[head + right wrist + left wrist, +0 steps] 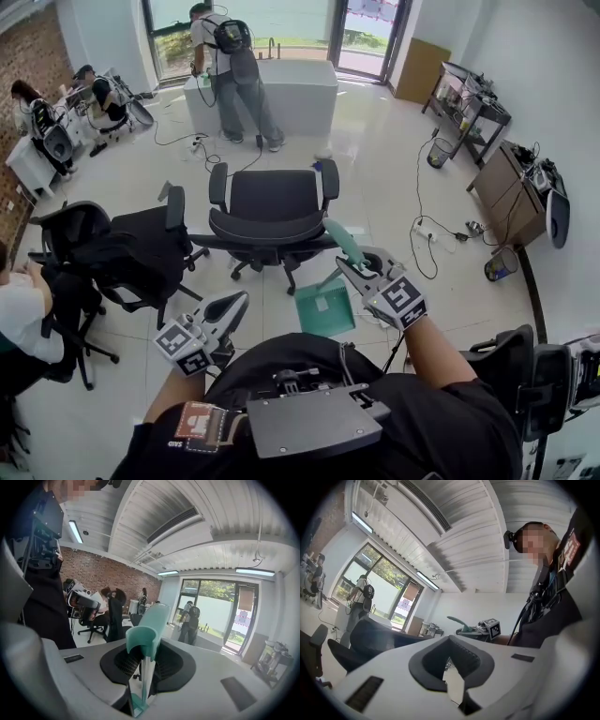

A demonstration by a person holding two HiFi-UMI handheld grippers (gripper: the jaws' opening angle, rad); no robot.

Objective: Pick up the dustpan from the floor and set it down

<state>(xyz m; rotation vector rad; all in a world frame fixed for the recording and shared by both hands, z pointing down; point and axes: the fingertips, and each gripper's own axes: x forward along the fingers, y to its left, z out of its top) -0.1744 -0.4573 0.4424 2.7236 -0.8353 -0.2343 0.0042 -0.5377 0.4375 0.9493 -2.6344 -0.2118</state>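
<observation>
Finding: the right hand-held gripper (pixel 356 274) is clamping the teal dustpan (pixel 324 307) by its handle. Its jaws are pressing on the narrow stem, with the grip end sticking up above them and the pan hanging below. The pan is sitting over the floor (pixel 375 169) just in front of the black office chair (pixel 274 211); contact with the floor cannot be confirmed. The left hand-held gripper (pixel 234 305) is holding level to the left of the dustpan, well clear of it, its jaws standing slightly apart with nothing between them.
</observation>
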